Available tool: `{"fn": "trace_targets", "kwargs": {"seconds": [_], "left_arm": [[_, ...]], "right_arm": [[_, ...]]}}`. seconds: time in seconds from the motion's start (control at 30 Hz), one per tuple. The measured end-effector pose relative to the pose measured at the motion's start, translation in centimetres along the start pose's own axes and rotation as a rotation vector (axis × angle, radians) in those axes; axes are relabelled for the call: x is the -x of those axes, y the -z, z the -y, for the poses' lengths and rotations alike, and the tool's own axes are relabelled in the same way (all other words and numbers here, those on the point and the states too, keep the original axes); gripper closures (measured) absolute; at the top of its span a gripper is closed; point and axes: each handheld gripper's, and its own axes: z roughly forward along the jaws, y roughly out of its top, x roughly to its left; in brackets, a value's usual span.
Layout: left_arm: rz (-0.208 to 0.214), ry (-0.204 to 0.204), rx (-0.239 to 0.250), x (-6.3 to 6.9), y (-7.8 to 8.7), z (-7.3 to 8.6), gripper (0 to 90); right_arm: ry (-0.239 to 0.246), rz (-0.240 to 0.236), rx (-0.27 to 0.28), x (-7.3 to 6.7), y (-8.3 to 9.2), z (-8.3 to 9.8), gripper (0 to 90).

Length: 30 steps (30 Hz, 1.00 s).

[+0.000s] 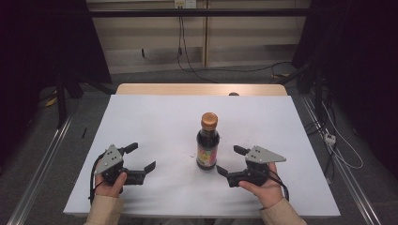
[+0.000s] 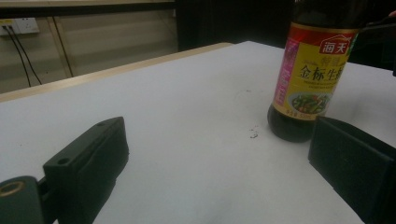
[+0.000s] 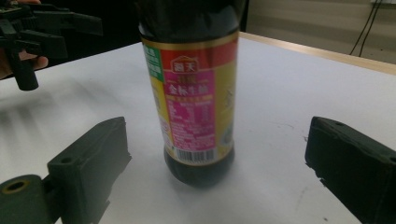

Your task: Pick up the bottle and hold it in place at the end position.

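Bottle of dark sauce stands upright on the white table, with an orange-brown cap on top and a yellow, red and pink printed label around its body. The right gripper, held in the person's right hand, points at the bottle with its jaws spread wide and gripping nothing; in the right gripper view the bottle rises just ahead of the jaw tips, in line with the gap between them and nearer the left-hand jaw than the right-hand one, touching neither. The left gripper, held in the left hand, also has its jaws parted and empty. In the left gripper view the bottle stands farther off, beyond the tip of the right-hand jaw and off to that side of the gap, its base partly hidden behind that jaw, and bare white tabletop lies between the two jaws. A small dark speck marks the table just ahead of the left gripper's jaws, close beside the bottle's base. From above, the bottle sits between the two grippers, close to the right one's jaw tips and well apart from the left one's. The far wooden edge of the table shows beyond the white surface.
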Motion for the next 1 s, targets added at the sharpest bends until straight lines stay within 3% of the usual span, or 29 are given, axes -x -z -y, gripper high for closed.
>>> {"fn": "trace_targets", "kwargs": {"seconds": [0.27, 0.6, 1.0], "left_arm": [[0.002, 0.003, 0.003, 0.0, 0.0, 0.0, 4.7], [-0.014, 0.01, 0.008, -0.1, 0.7, 0.2, 4.6], [-0.002, 0.01, 0.004, 0.0, 0.8, 0.3, 4.6]], "right_arm": [[0.01, -0.009, 0.007, -0.9, -1.4, -1.1, 6.6], [0.016, -0.013, 0.009, -0.9, -2.1, -2.3, 7.1], [0.027, -0.027, -0.007, -0.7, -2.8, -3.0, 7.4]]}}
